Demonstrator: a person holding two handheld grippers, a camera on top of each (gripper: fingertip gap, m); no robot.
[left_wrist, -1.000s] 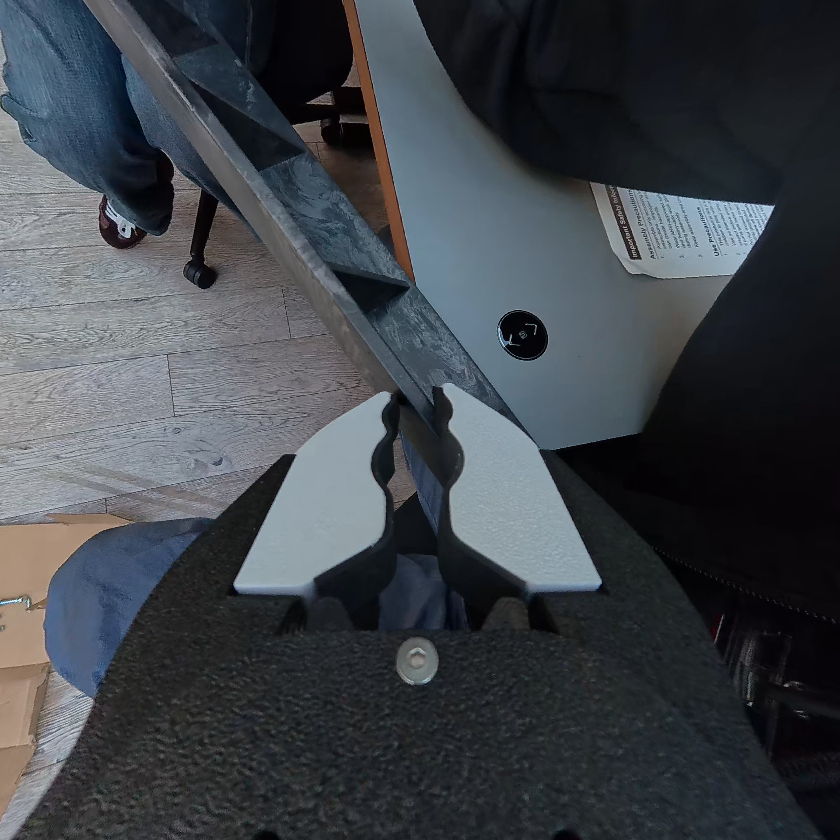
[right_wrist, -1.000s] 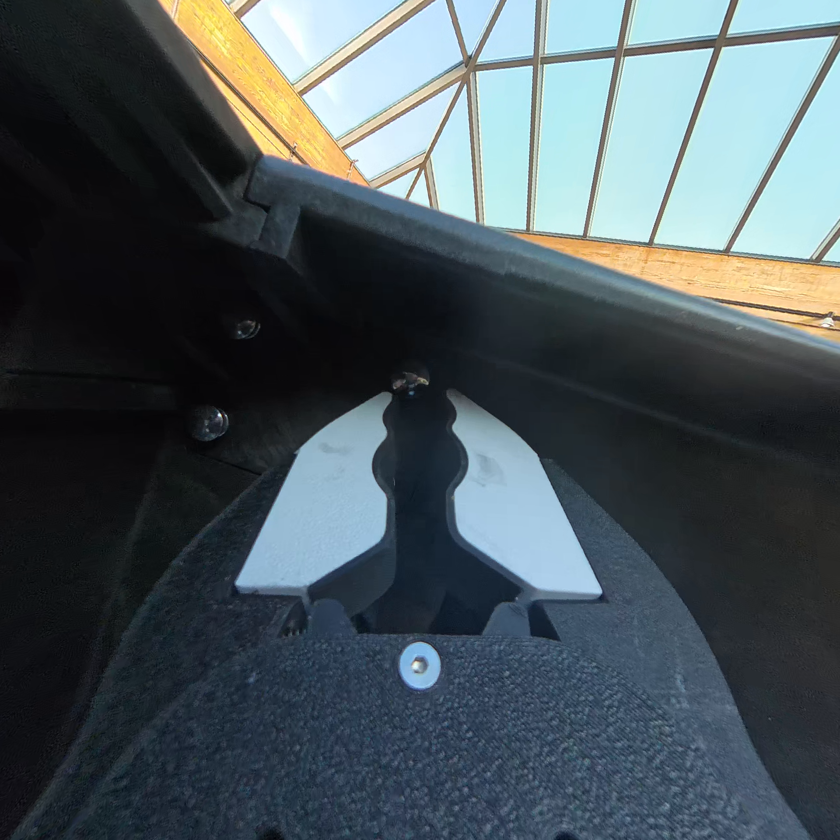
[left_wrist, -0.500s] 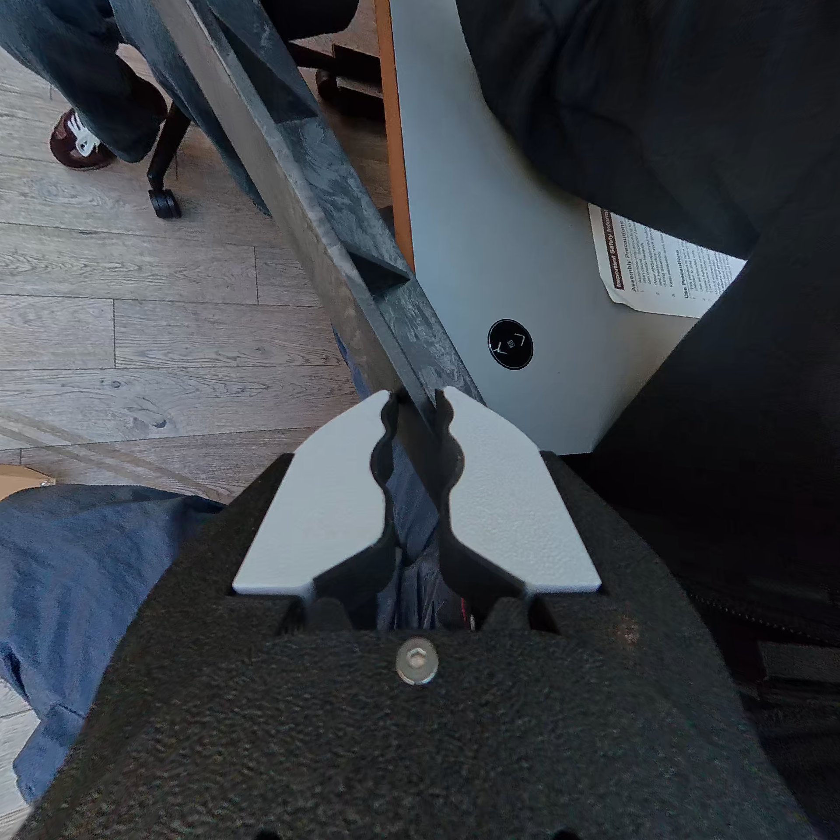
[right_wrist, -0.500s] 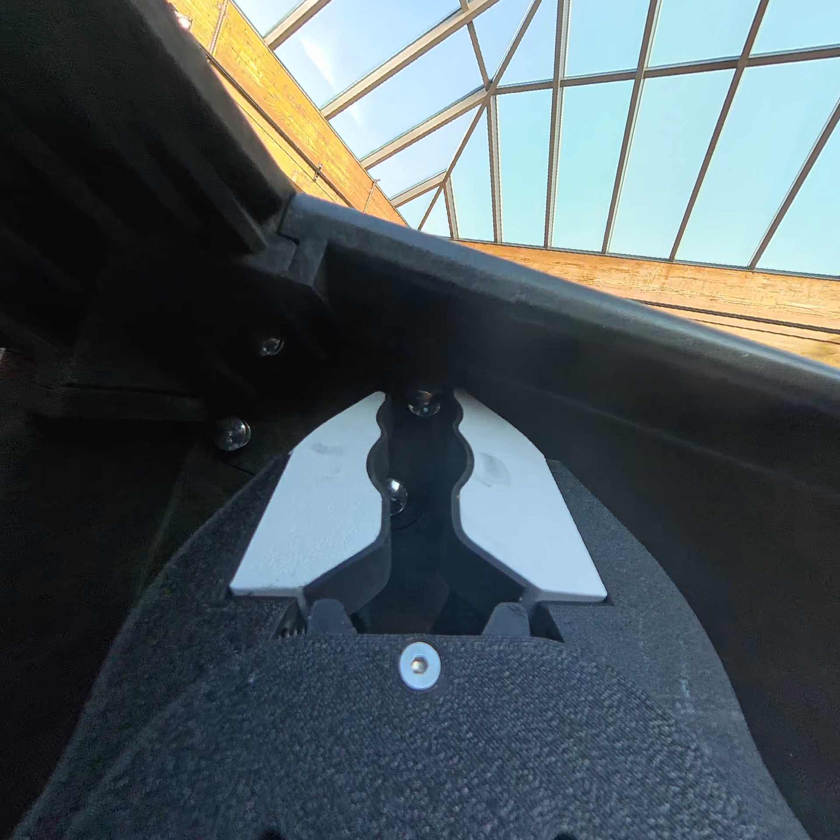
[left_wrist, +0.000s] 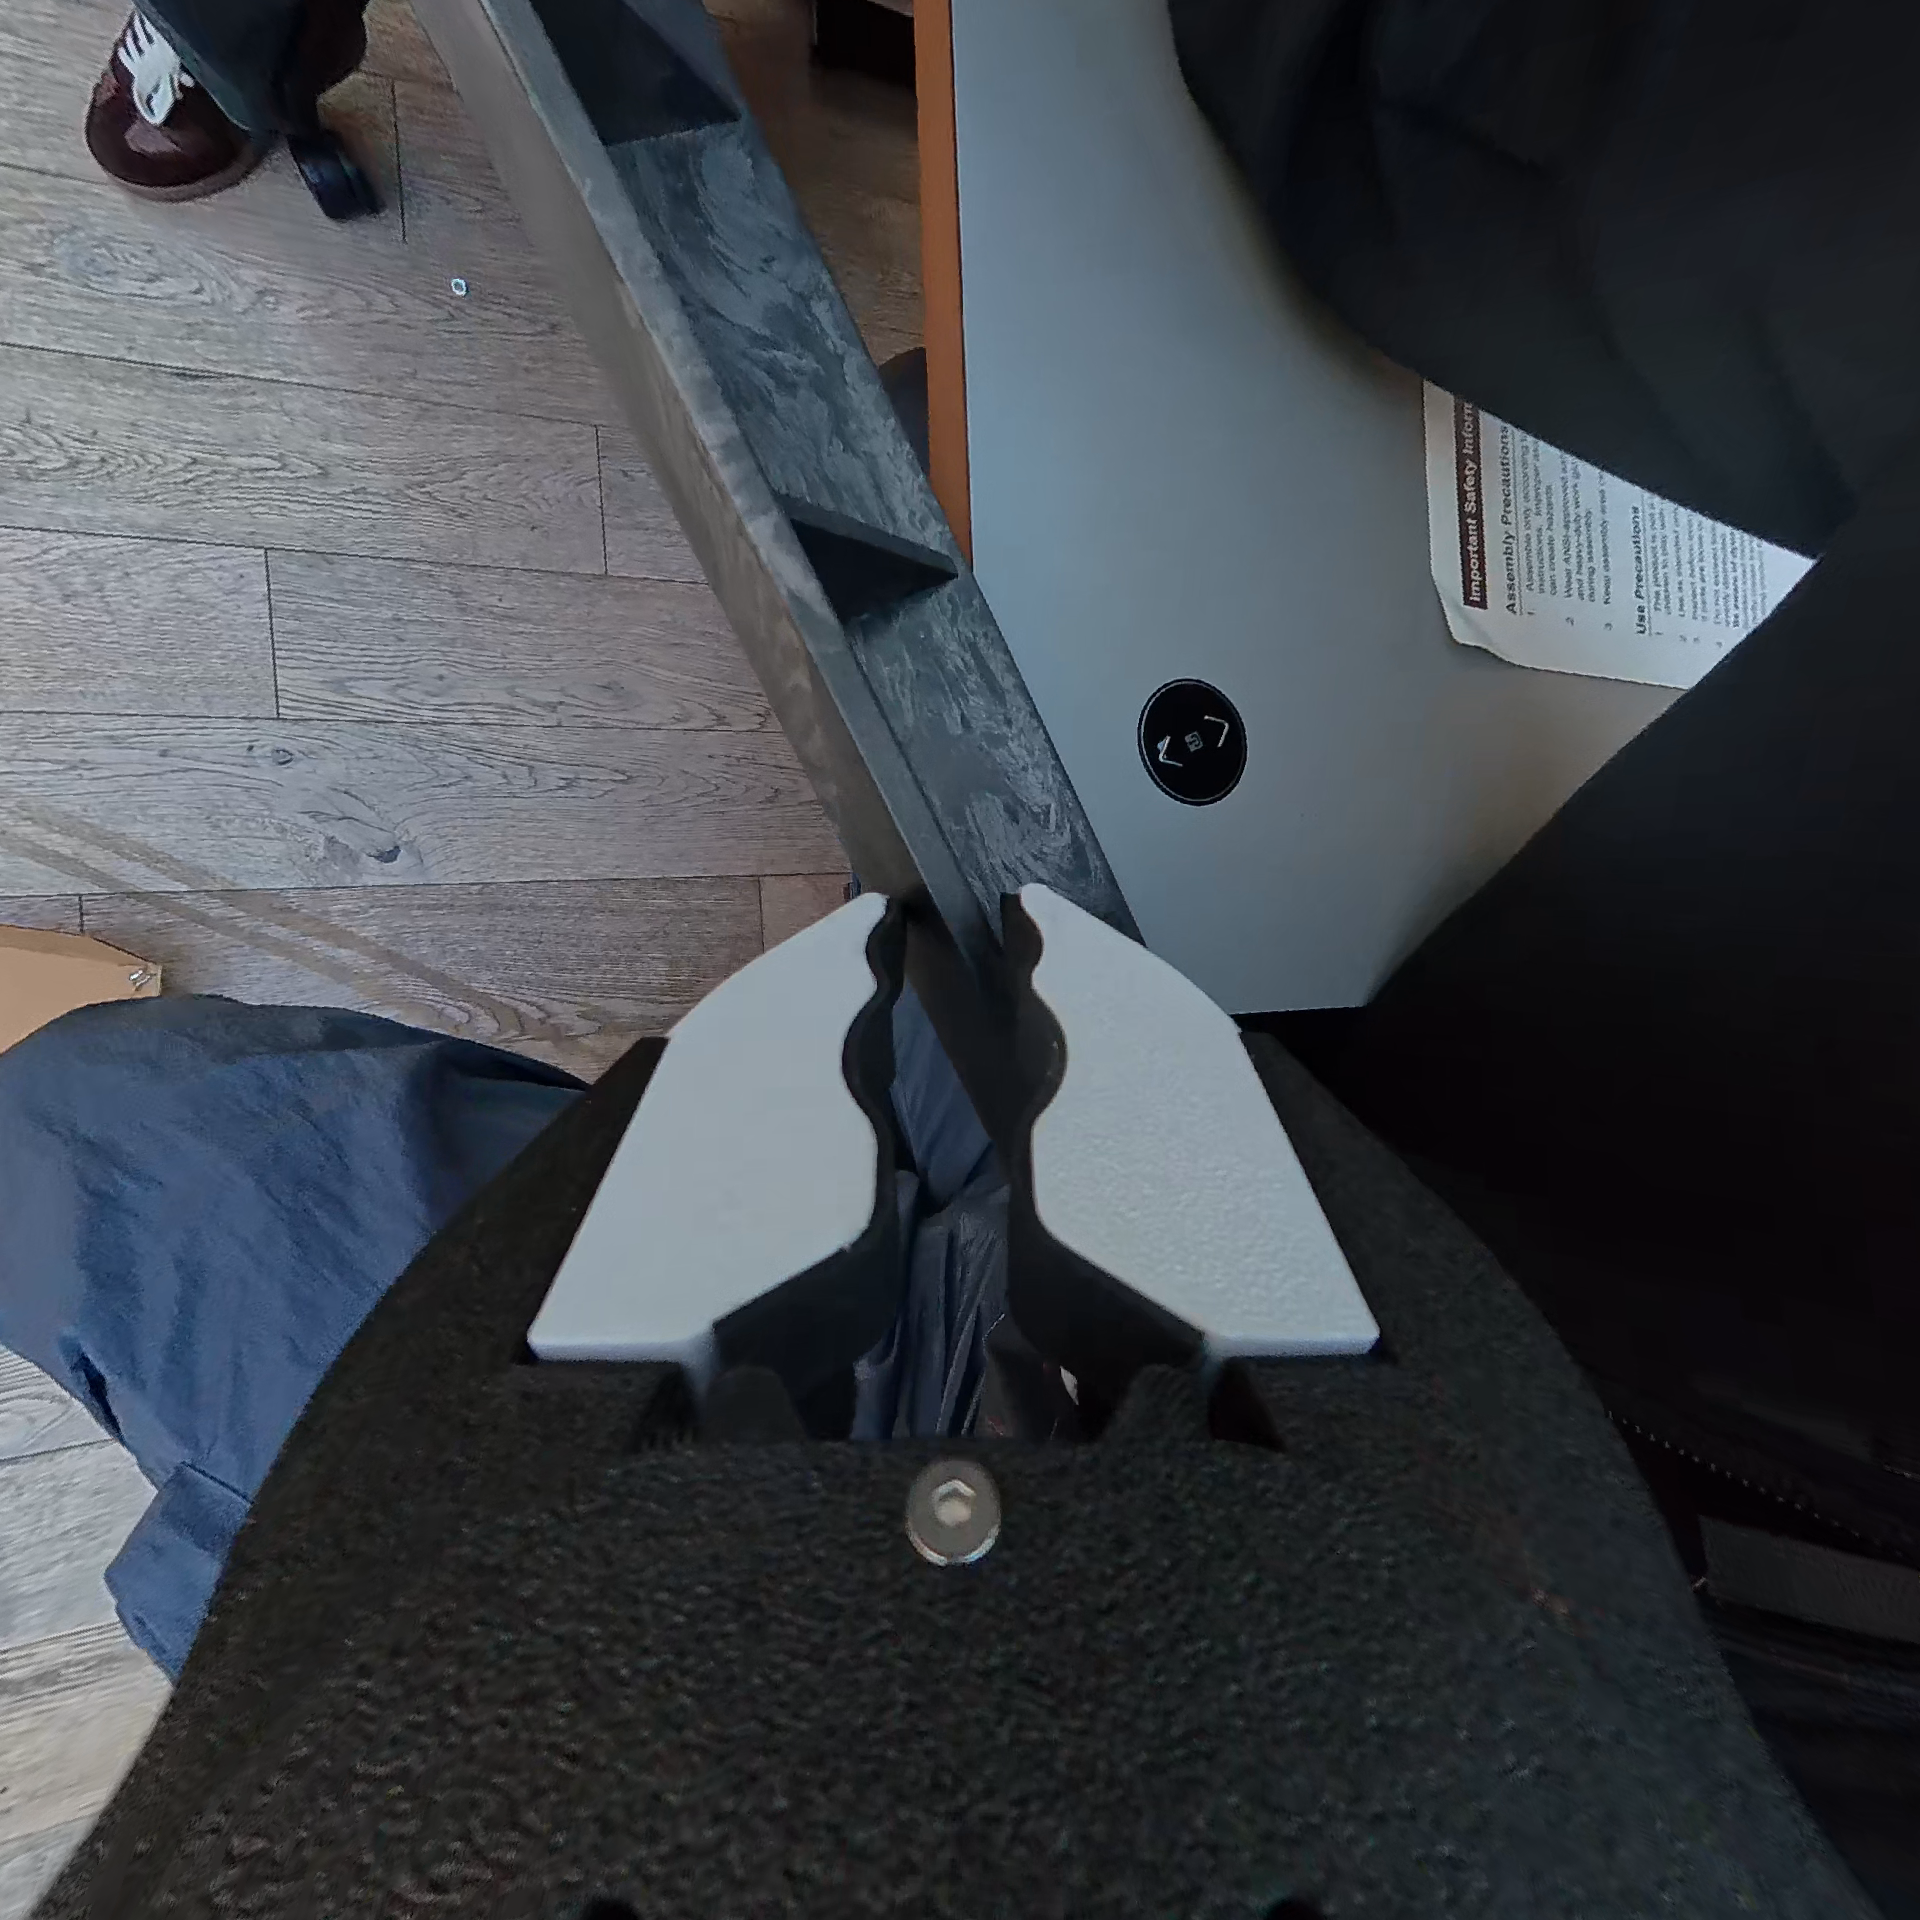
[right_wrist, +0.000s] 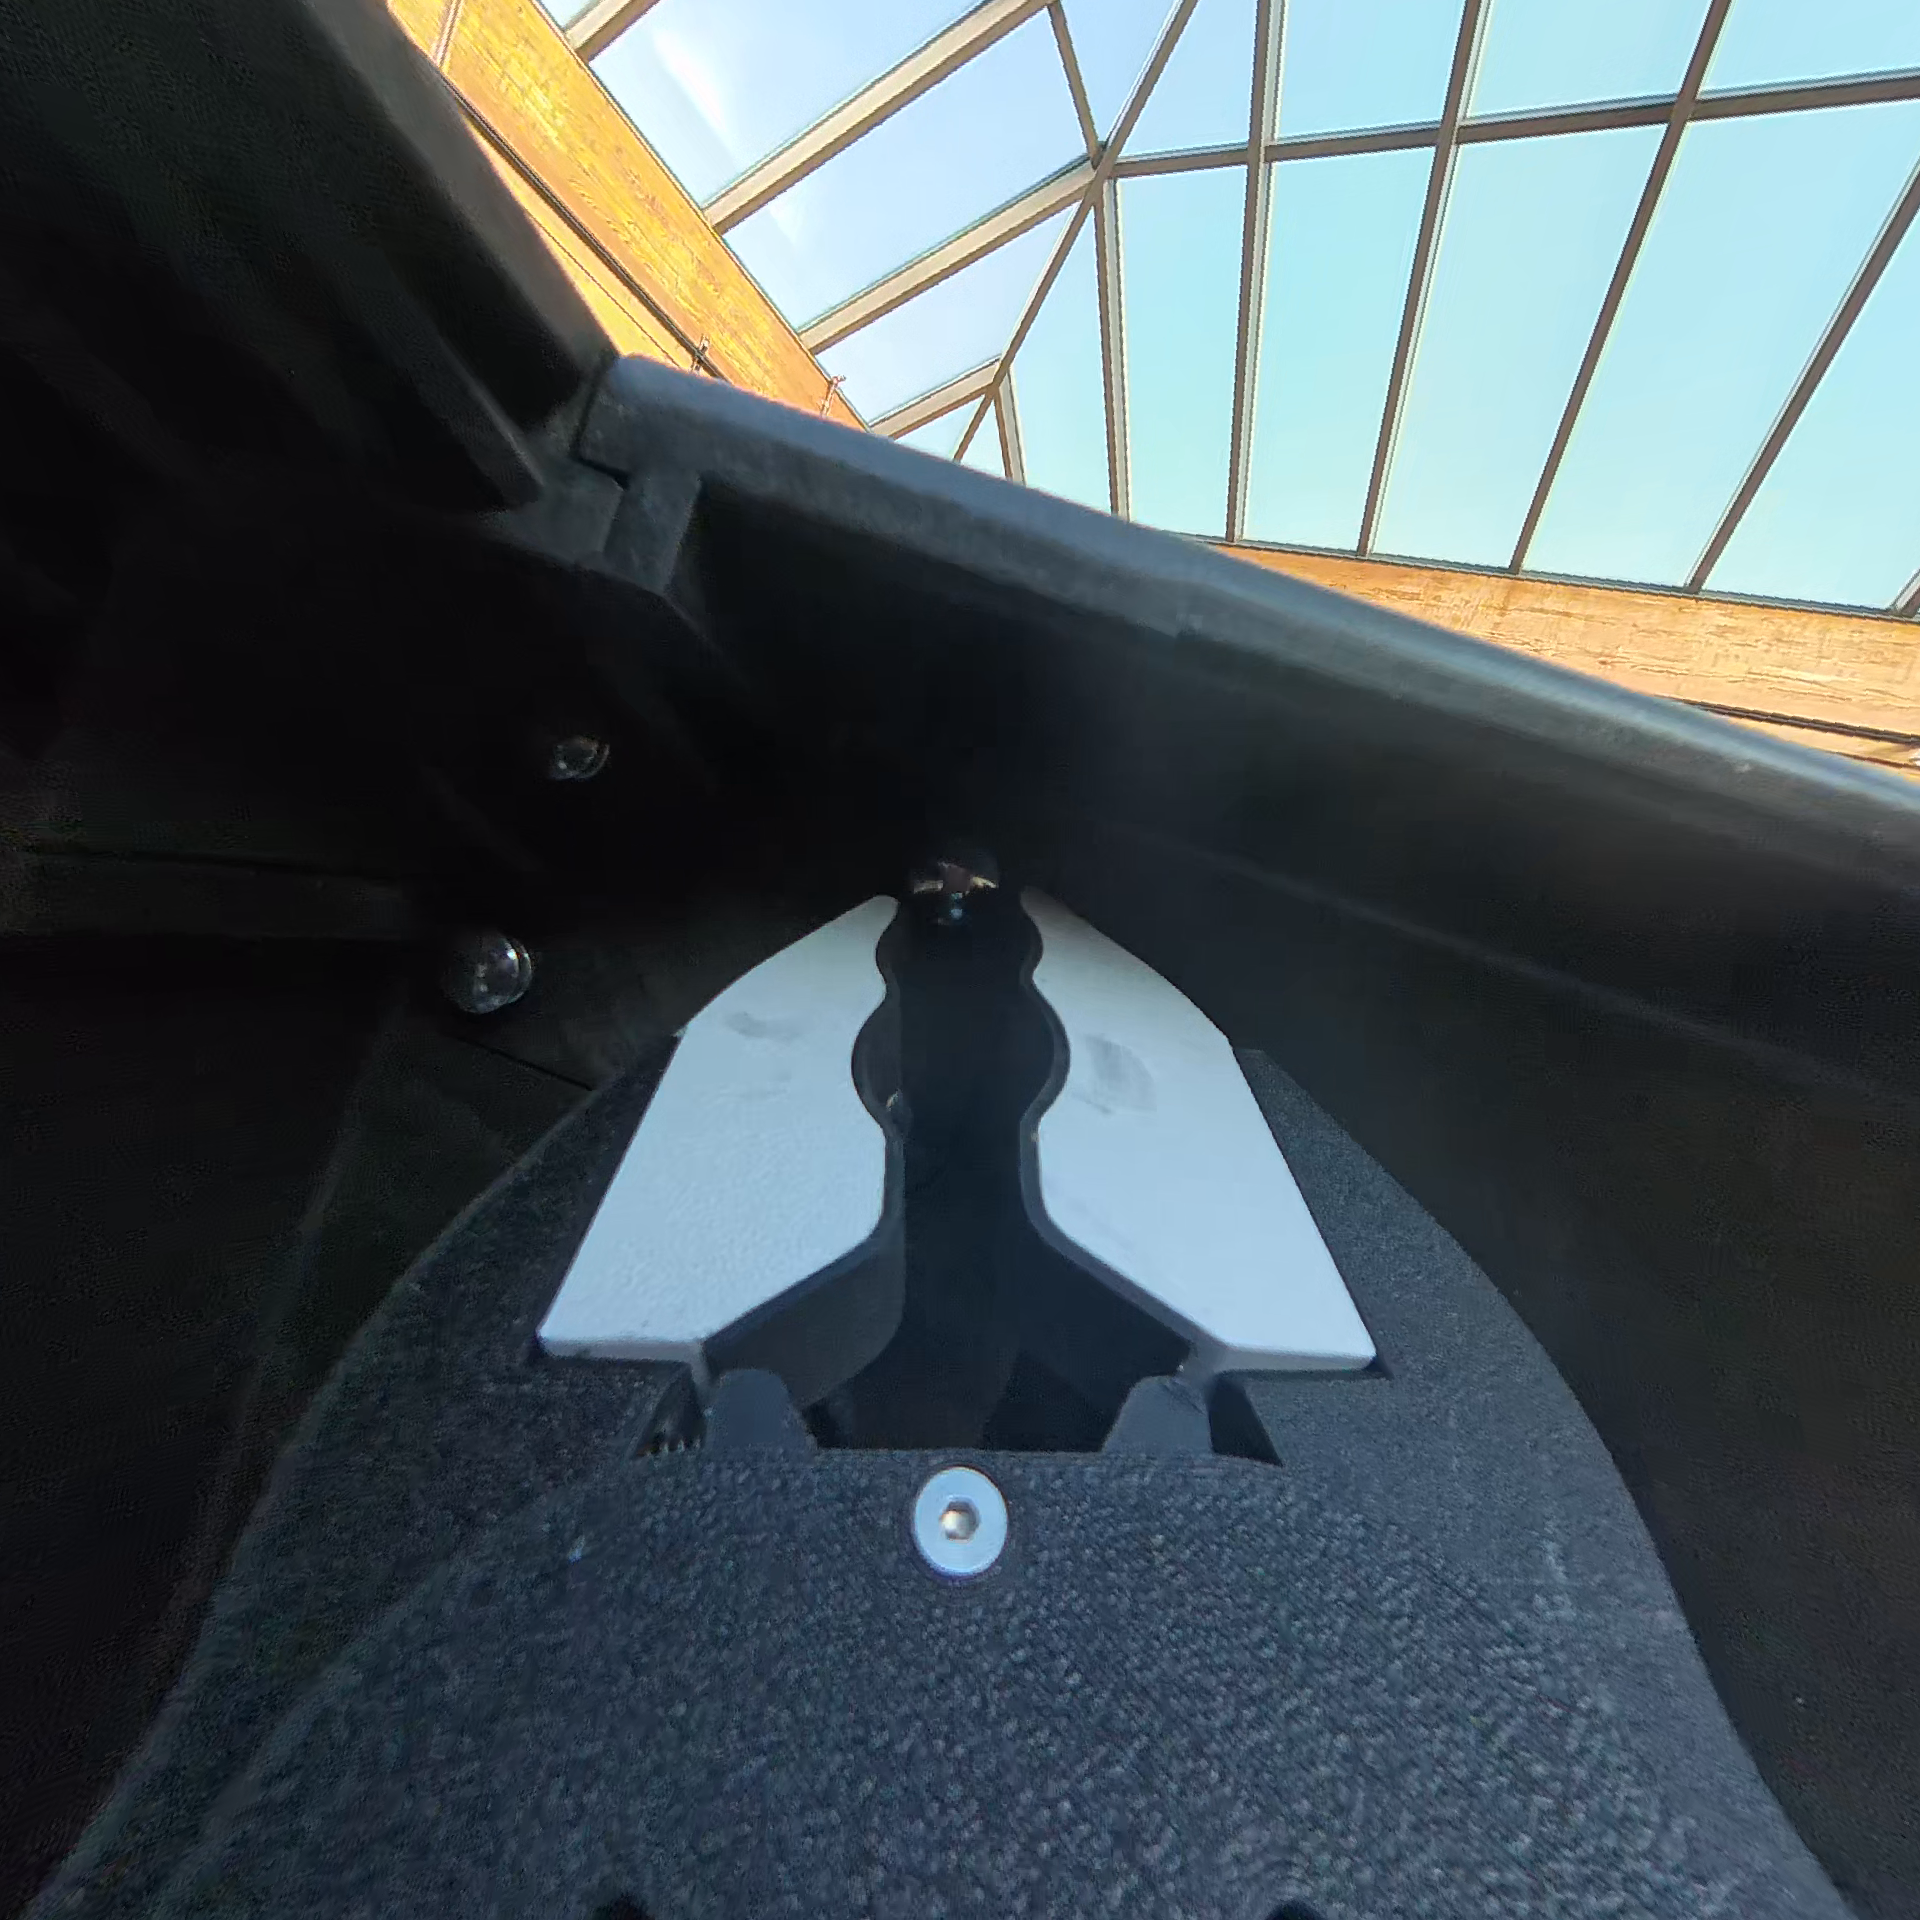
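Note:
In the left wrist view my left gripper (left_wrist: 951, 914) is shut on the thin edge of a long dark grey ribbed plastic panel (left_wrist: 831, 499) that runs up and to the left from the fingertips. In the right wrist view my right gripper (right_wrist: 956, 904) points upward at the underside of a black plastic part (right_wrist: 1143, 748). A shiny bolt head (right_wrist: 951, 878) sits between its fingertips, and the jaws stand narrow around it. Two more shiny bolts (right_wrist: 486, 971) show on the black underside to the left.
A pale grey desk top (left_wrist: 1143, 468) with a round black button (left_wrist: 1192, 755) and a printed sheet (left_wrist: 1558, 561) lies right of the panel. Black fabric (left_wrist: 1662, 987) fills the right. A blue-trousered leg (left_wrist: 208, 1195), a shoe (left_wrist: 156, 114) and cardboard (left_wrist: 62, 977) are on the wooden floor. A glass roof (right_wrist: 1455, 260) is overhead. Left tips to right tips: about 55 cm.
The left view has shifted over the floor: the shoe and castor moved to the top left and the cardboard slid away. The right gripper wobbled slightly under the black part; the bolt stays at its tips.

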